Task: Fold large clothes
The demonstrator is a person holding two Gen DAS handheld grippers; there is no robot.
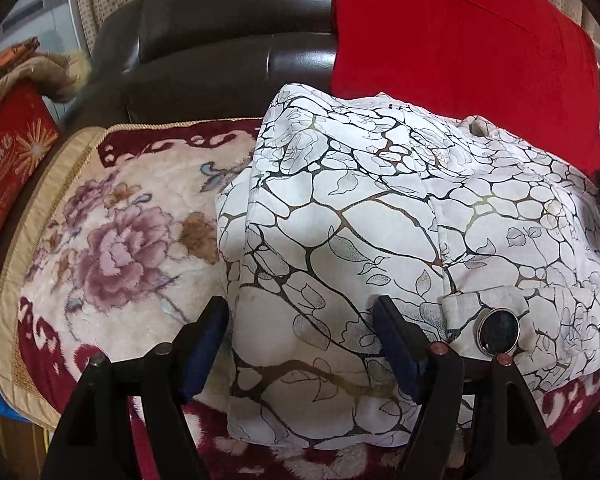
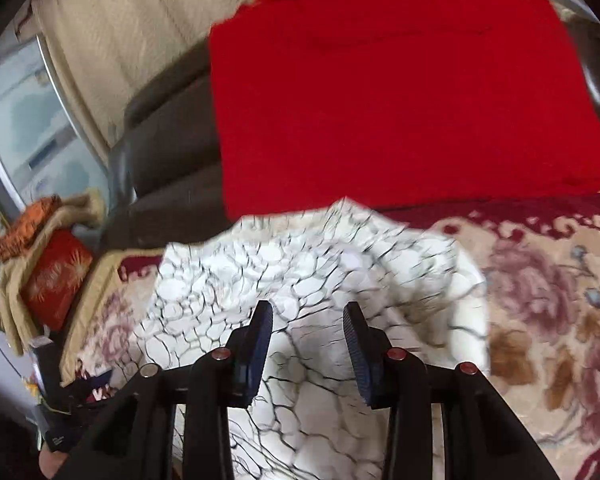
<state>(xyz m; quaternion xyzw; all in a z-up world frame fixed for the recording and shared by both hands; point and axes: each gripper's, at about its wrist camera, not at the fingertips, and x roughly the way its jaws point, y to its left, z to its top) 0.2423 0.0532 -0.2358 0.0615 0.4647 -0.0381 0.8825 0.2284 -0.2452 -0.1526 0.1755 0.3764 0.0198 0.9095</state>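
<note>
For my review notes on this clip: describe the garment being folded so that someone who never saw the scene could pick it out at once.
Start at the dark leather sofa, whose seat is covered by a floral plush blanket. On that blanket, in front of a folded red garment, lies the white patterned garment. Black crackle-like lines with leaf outlines and a tab with a dark round button set it apart.

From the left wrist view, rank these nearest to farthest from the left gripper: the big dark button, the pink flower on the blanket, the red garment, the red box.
Measured from the left gripper:
1. Dark button, just right of the right finger, on the white patterned garment.
2. Pink flower, left, on the blanket.
3 and 4. Red garment, upper right, and red box, far left: too close to call.
</note>
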